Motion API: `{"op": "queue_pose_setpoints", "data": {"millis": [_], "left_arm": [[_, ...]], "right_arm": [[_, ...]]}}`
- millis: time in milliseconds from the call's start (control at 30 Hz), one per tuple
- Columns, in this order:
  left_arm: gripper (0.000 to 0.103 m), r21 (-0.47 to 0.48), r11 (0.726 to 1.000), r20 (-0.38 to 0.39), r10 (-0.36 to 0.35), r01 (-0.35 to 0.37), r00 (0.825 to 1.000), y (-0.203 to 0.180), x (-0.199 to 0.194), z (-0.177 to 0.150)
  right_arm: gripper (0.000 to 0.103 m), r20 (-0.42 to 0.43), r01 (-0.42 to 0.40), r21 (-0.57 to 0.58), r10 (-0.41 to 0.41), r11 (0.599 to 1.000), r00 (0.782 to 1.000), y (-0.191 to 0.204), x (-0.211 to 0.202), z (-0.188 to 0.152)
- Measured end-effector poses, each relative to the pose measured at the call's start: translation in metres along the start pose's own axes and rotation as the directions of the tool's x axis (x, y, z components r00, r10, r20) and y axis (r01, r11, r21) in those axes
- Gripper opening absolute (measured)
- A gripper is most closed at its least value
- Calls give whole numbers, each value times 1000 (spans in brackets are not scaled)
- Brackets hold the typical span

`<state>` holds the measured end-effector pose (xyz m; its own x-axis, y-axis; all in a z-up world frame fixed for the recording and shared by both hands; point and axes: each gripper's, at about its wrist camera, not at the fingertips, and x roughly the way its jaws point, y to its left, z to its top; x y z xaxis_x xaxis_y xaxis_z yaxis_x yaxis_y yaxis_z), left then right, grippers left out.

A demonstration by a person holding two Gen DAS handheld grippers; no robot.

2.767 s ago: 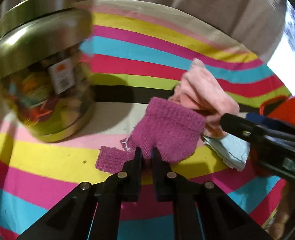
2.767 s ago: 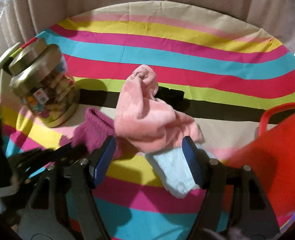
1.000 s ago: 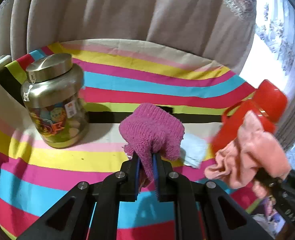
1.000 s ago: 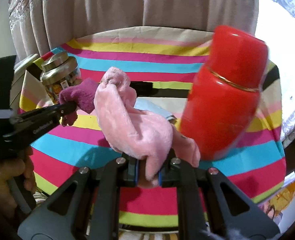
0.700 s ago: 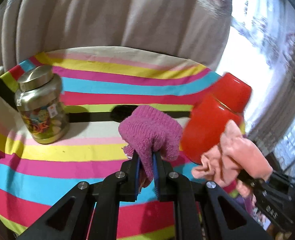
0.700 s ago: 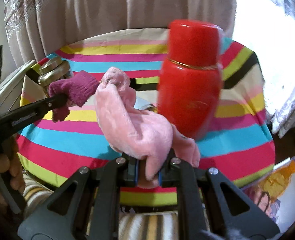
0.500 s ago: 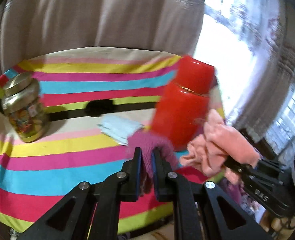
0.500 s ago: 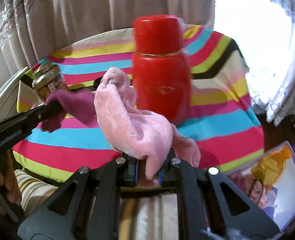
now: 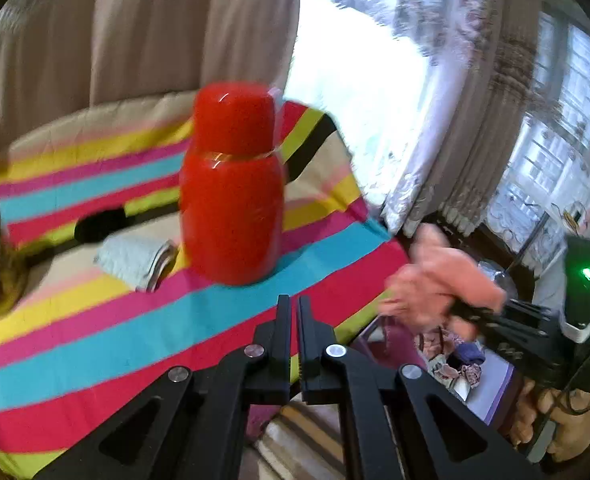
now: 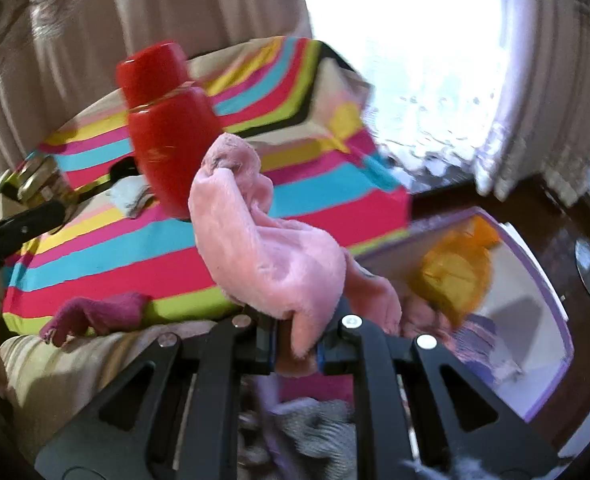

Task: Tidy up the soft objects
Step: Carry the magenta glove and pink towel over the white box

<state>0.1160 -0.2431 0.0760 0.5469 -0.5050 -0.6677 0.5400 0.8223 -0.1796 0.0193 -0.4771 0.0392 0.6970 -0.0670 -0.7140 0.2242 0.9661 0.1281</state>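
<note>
My right gripper (image 10: 293, 350) is shut on a pink fluffy cloth (image 10: 271, 252) and holds it off the table's right edge, above a purple-rimmed box (image 10: 535, 256); the cloth also shows in the left wrist view (image 9: 443, 280). My left gripper (image 9: 291, 308) has its jaws nearly together with nothing between them, over the table's near edge. A magenta knitted sock (image 10: 95, 314) lies by the table's front edge, below the left gripper. A light blue folded cloth (image 9: 135, 256) lies on the striped tablecloth (image 9: 95, 344) left of the red flask.
A tall red flask (image 9: 231, 200) stands mid-table. A metal-lidded jar (image 10: 35, 180) is at the far left. The box beside the table holds an orange soft thing (image 10: 455, 272) and other items. Curtains and a bright window are behind.
Both grippers swung right, past the table edge. The magenta sock is out of my left gripper and lies at the table's front edge. The right gripper keeps the pink cloth.
</note>
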Motion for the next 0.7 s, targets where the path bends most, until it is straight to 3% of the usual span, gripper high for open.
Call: {"op": "queue_pose_setpoints", "data": {"millis": [67, 133, 167, 300, 433, 467, 500, 533, 600, 700], "left_arm": [[17, -80, 996, -39, 30, -33, 999, 19, 8, -2], [66, -151, 988, -104, 30, -45, 994, 37, 18, -8], [70, -197, 979, -136, 33, -59, 990, 48, 21, -13], [70, -278, 954, -217, 55, -115, 975, 71, 26, -33], [69, -236, 967, -370, 5, -99, 929, 59, 49, -54], [63, -221, 971, -393, 1, -96, 919, 54, 55, -59], [19, -197, 975, -408, 14, -103, 913, 50, 58, -61], [14, -173, 979, -421, 29, -112, 907, 46, 60, -62], [14, -136, 984, -392, 54, -116, 918, 36, 56, -57], [14, -125, 991, -312, 1, -42, 950, 14, 44, -43]], "right_arm": [[16, -9, 24, 27, -24, 999, 1000, -20, -1, -6], [16, -17, 45, 56, -44, 997, 999, -39, -2, -11], [16, -22, 57, 71, -55, 996, 998, -48, -3, -13], [16, -28, 97, 112, -95, 989, 995, -78, -7, -21], [16, -50, 136, 134, -130, 982, 990, -101, -5, -26], [16, -52, 146, 135, -141, 980, 989, -105, -5, -27], [16, -54, 162, 131, -156, 978, 986, -108, -5, -28], [16, -55, 175, 131, -169, 976, 984, -111, -5, -30], [16, -58, 190, 136, -184, 972, 981, -118, -6, -31], [16, -56, 210, 147, -204, 967, 977, -127, -10, -32]]}}
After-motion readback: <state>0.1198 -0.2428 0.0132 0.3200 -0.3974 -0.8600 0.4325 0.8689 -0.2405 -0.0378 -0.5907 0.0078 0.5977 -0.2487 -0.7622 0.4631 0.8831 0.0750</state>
